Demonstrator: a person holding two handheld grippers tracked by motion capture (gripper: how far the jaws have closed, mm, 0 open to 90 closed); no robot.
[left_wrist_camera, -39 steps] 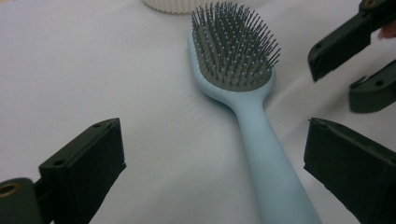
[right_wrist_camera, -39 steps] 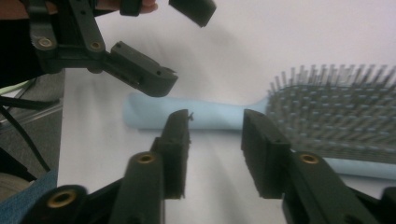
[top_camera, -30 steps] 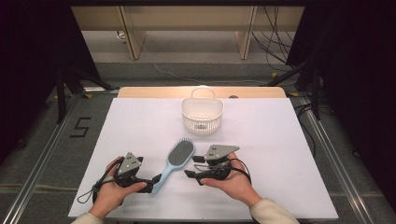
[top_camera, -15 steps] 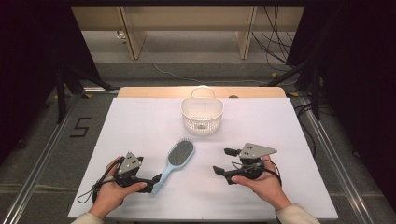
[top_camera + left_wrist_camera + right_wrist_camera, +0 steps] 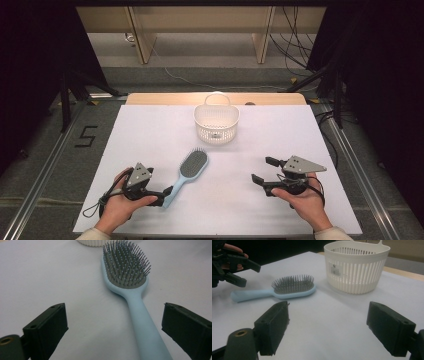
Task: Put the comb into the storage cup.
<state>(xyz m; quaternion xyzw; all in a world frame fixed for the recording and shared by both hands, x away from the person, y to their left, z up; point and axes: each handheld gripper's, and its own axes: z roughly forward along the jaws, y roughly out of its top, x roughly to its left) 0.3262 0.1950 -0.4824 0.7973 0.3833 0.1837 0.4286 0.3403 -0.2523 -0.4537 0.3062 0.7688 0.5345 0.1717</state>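
On the white bench, the left claw straddles the brush handle, jaws wide, poised to grip; the right claw, just opened and empty, stands apart.

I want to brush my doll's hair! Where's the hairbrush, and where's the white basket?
hairbrush point(image 5: 193, 164), high view, on the grey bristle pad of its head.
white basket point(image 5: 216, 131), high view, on its slatted front wall.
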